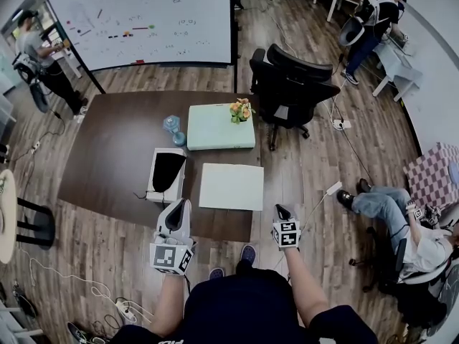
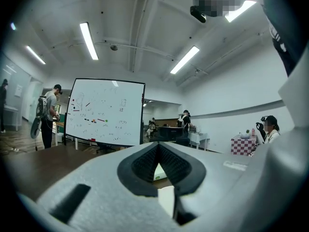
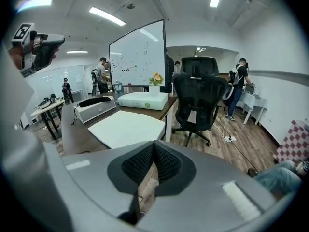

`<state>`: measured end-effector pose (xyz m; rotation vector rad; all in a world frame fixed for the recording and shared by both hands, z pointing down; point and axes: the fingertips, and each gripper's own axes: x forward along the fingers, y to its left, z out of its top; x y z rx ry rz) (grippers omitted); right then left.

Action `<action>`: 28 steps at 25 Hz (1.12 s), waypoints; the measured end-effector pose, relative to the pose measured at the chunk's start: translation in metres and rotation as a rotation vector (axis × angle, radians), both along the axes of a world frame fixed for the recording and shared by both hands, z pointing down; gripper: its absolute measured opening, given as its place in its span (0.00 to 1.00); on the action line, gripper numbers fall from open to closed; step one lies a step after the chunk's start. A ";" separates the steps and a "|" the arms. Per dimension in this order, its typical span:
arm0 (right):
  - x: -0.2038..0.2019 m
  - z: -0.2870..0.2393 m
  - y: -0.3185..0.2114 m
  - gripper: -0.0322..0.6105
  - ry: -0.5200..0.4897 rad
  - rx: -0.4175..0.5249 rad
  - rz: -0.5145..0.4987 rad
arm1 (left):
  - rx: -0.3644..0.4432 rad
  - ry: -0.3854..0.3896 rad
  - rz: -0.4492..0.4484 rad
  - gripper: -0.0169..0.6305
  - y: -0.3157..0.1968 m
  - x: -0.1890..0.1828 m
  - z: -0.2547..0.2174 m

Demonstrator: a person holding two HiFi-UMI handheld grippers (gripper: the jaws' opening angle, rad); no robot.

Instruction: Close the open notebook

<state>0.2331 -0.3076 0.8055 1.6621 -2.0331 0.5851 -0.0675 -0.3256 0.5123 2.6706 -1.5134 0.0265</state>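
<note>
Poised short of the notebook point(image 1: 231, 186), open flat by the table's point(image 1: 107, 163) near edge, with left gripper point(image 1: 178, 206) and right gripper point(image 1: 281, 210) both clenched empty; could shove it sideways or crumple pages without catching a cover.

Left gripper point(image 1: 178, 205), right gripper point(image 1: 281, 211) (jaws together)

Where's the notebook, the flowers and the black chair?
notebook point(image 1: 231, 186): head view, middle of its white page.
flowers point(image 1: 242, 110): head view, orange blooms.
black chair point(image 1: 301, 67): head view, its backrest.
</note>
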 end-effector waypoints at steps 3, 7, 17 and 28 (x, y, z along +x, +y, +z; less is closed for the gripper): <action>-0.002 0.016 -0.003 0.06 0.003 -0.032 -0.020 | -0.002 0.003 -0.016 0.02 -0.003 -0.002 0.002; -0.007 0.039 -0.006 0.06 -0.005 -0.064 -0.046 | -0.003 -0.005 -0.028 0.02 -0.005 -0.004 0.005; -0.019 0.097 0.004 0.06 -0.021 -0.153 -0.110 | 0.006 -0.035 0.001 0.02 -0.010 0.010 0.005; -0.031 0.132 0.006 0.06 -0.027 -0.210 -0.167 | 0.002 -0.032 -0.023 0.02 -0.005 0.008 0.013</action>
